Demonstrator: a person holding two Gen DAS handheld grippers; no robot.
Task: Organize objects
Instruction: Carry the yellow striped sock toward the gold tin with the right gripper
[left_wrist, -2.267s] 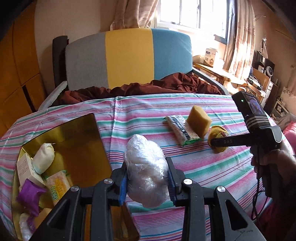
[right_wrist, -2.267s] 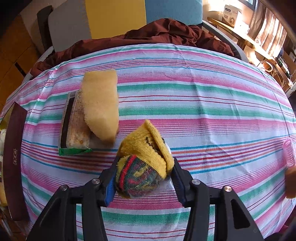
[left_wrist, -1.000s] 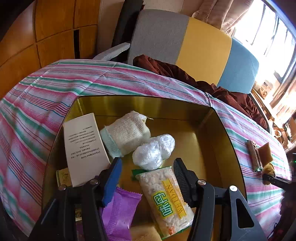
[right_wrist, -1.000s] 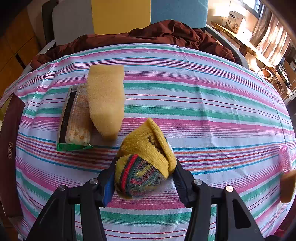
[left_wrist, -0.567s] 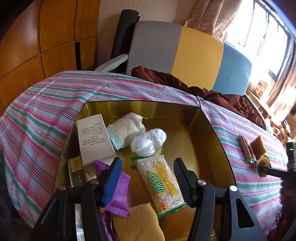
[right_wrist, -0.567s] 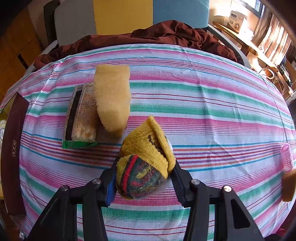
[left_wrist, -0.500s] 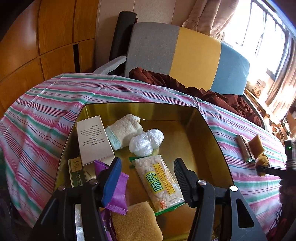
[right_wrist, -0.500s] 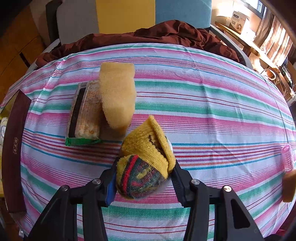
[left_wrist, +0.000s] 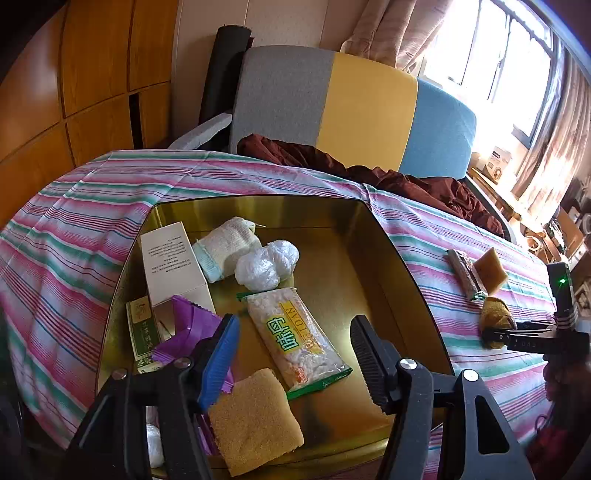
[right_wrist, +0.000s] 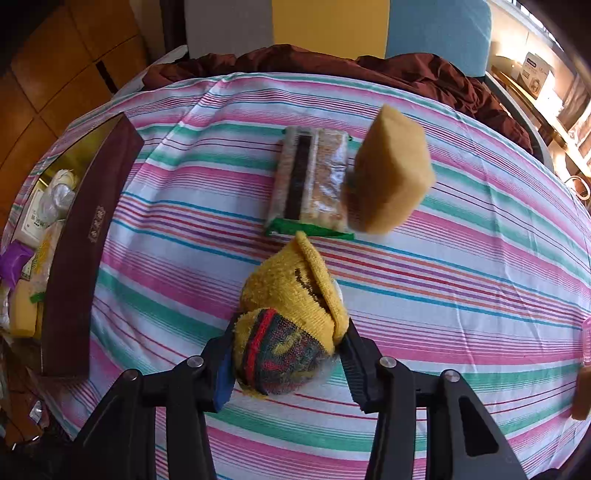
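Wrist views downward; both show striped tablecloth (left_wrist: 74, 206).

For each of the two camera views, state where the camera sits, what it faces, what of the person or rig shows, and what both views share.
Left wrist: behind the left claw, jaws opening and empty, above the gold box; right claw visible far right.
Right wrist: behind the right claw, jaws closing on the rolled sock, facing the striped tablecloth.
Shared: box, sock, table sponge.
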